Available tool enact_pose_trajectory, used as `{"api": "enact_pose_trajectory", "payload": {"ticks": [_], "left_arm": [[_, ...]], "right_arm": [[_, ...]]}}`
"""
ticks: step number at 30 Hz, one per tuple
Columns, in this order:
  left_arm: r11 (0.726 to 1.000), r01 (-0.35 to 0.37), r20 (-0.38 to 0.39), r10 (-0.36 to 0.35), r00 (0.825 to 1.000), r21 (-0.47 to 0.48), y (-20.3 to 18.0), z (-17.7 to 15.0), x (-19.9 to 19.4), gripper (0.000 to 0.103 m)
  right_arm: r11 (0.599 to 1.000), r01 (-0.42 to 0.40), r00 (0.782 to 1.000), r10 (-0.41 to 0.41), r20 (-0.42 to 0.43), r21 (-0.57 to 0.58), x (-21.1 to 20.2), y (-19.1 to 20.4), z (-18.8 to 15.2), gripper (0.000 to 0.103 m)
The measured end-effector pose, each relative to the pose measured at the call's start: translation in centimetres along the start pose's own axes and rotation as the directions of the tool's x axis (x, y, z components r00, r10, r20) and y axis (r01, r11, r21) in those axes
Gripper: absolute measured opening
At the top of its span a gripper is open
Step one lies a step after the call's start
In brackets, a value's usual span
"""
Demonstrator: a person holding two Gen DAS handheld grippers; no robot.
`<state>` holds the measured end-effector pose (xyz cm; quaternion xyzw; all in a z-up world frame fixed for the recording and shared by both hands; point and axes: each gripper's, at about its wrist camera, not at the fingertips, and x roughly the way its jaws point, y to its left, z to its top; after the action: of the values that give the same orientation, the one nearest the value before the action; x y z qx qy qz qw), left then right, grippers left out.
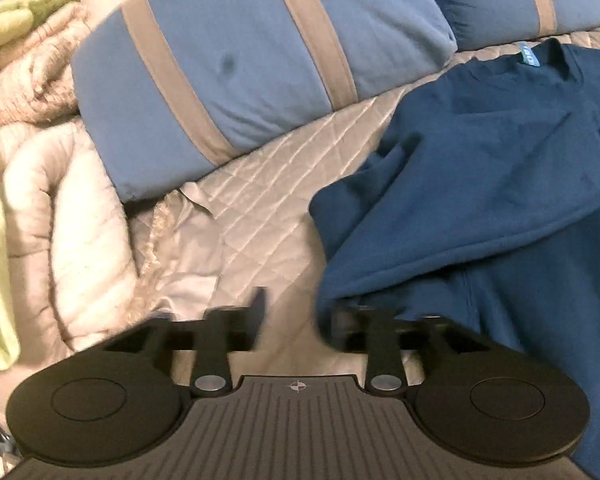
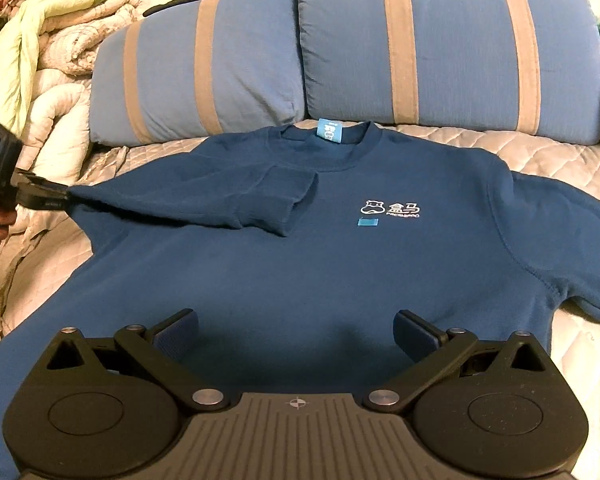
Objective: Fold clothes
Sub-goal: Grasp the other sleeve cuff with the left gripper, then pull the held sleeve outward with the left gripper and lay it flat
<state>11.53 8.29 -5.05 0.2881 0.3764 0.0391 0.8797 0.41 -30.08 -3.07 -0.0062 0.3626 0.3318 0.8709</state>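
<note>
The right claw (image 2: 296,330) hovers nearest, over the lower part of the blue sweatshirt (image 2: 300,264), its jaws spread wide with nothing between them. The sweatshirt lies front-up on the quilted bed (image 2: 540,148), collar toward the head of the bed, hem toward the foot.

Further up, one sleeve (image 2: 268,200) is already folded in across the chest, its cuff ending just beside the white logo (image 2: 392,210). The other sleeve (image 2: 560,232) lies spread out toward the opposite side edge of the bed, so the job looks to be at the sleeve-folding stage, half done.

At the folded side, the left claw (image 1: 290,320) sits at the sweatshirt's shoulder edge. Its own camera shows the jaws partly apart over bare quilt, the cloth just beside one finger and nothing between them. From the other view its tip seems to touch the fabric, though I can't tell for sure.

My guess is the next move calls for the right claw to take the spread sleeve near its cuff and carry it across the chest to match.

Beyond the collar, two blue striped pillows (image 2: 452,48) lean at the head of the bed, with a heap of bedding (image 2: 80,44) in the far corner.
</note>
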Motion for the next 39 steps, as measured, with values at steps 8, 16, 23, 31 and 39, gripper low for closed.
{"api": "enact_pose_trajectory", "payload": {"ticks": [8,16,23,31,39], "left_arm": [[0.954,0.227,0.146,-0.257,0.955,0.195,-3.6,-0.2,-6.1,0.057],[0.882,0.323,0.213,-0.408,0.888,0.344,-10.9,3.3,-5.8,0.057],[0.815,0.230,0.229,-0.399,0.888,0.532,-17.0,4.0,-3.3,0.056],[0.729,0.050,0.272,-0.316,0.909,0.682,-22.0,3.8,-0.6,0.021],[0.849,0.010,0.370,-0.241,0.897,0.528,-19.8,6.4,-1.1,0.007]], "right_arm": [[1.000,-0.012,1.000,0.012,-0.008,0.012,0.2,0.0,0.1,0.103],[1.000,-0.009,1.000,0.009,-0.009,0.024,0.4,0.2,0.1,0.103],[0.999,-0.017,1.000,0.017,-0.022,0.034,0.8,0.2,0.2,0.103],[0.999,-0.026,0.999,0.027,-0.031,0.046,1.0,0.0,0.3,0.103],[0.999,-0.013,0.999,0.014,-0.038,0.033,1.2,0.3,0.2,0.103]]}}
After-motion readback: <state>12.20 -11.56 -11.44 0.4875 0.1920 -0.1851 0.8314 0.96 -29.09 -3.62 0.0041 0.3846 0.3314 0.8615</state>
